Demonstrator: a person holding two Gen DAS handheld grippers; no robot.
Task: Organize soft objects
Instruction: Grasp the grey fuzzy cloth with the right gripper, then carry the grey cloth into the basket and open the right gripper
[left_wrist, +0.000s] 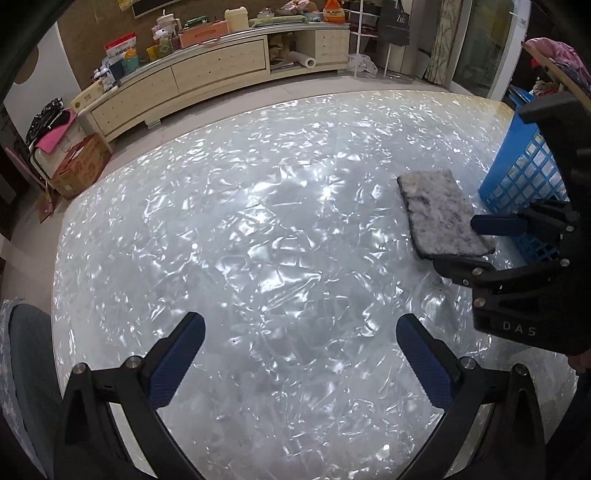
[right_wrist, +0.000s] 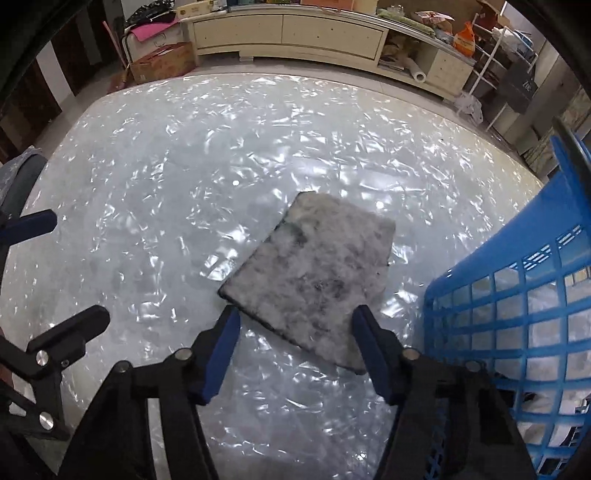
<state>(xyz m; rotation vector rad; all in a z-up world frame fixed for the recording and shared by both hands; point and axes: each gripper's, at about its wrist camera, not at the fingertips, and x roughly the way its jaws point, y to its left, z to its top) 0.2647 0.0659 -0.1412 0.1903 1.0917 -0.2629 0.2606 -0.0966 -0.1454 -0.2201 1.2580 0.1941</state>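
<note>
A grey fuzzy flat pad (right_wrist: 314, 273) lies on the shiny white table (right_wrist: 184, 166), next to a blue plastic basket (right_wrist: 524, 295) that holds white soft items. My right gripper (right_wrist: 295, 321) is open, its blue-padded fingers on either side of the pad's near edge. In the left wrist view the pad (left_wrist: 439, 214) lies at the right with the right gripper (left_wrist: 469, 240) at its near end and the basket (left_wrist: 517, 173) behind. My left gripper (left_wrist: 299, 328) is open and empty over bare table.
A long cream cabinet (left_wrist: 207, 74) with clutter stands beyond the table. A cardboard box (left_wrist: 79, 166) sits on the floor at the left. A chair back (left_wrist: 29, 369) is at the table's left edge.
</note>
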